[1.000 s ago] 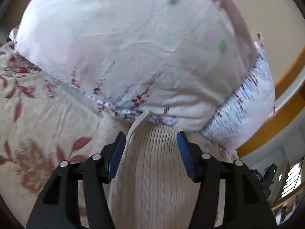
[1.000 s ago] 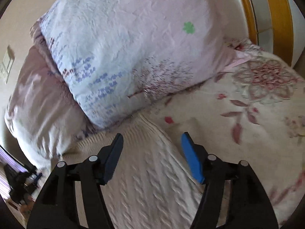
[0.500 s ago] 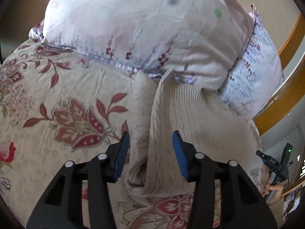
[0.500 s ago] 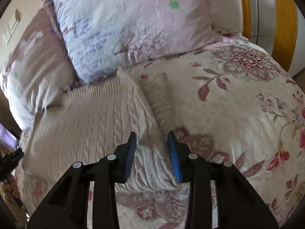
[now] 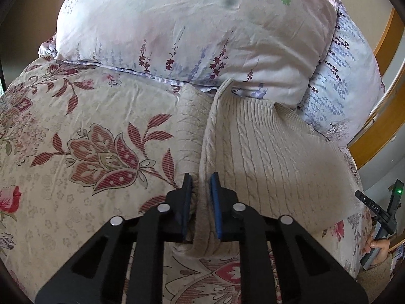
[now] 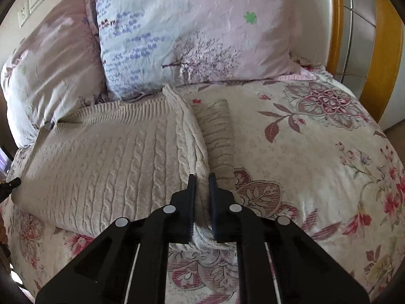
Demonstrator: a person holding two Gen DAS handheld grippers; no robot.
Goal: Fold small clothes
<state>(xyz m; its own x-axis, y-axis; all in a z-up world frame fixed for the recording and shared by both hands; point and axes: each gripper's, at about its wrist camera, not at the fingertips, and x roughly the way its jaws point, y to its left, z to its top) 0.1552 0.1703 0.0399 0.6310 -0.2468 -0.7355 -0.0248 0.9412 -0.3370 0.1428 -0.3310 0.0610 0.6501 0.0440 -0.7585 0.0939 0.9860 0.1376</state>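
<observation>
A cream cable-knit sweater (image 5: 265, 152) lies flat on the floral bedspread, its far hem against the pillows; it also shows in the right wrist view (image 6: 108, 162). My left gripper (image 5: 201, 185) is shut on the sweater's left folded edge near its front corner. A sleeve (image 5: 188, 131) lies under that edge. My right gripper (image 6: 201, 181) is shut on the sweater's right folded edge near its front corner, beside the other sleeve (image 6: 217, 136).
Two floral pillows (image 5: 192, 30) (image 6: 192, 33) lean at the head of the bed. The floral bedspread (image 5: 76, 139) (image 6: 316, 152) spreads out on both sides. A wooden bed frame (image 6: 379, 50) stands at the right. My right hand with its gripper (image 5: 379, 217) shows at the left view's edge.
Both grippers pulled back from the pillows to the sweater's near end and closed on its two side edges.
</observation>
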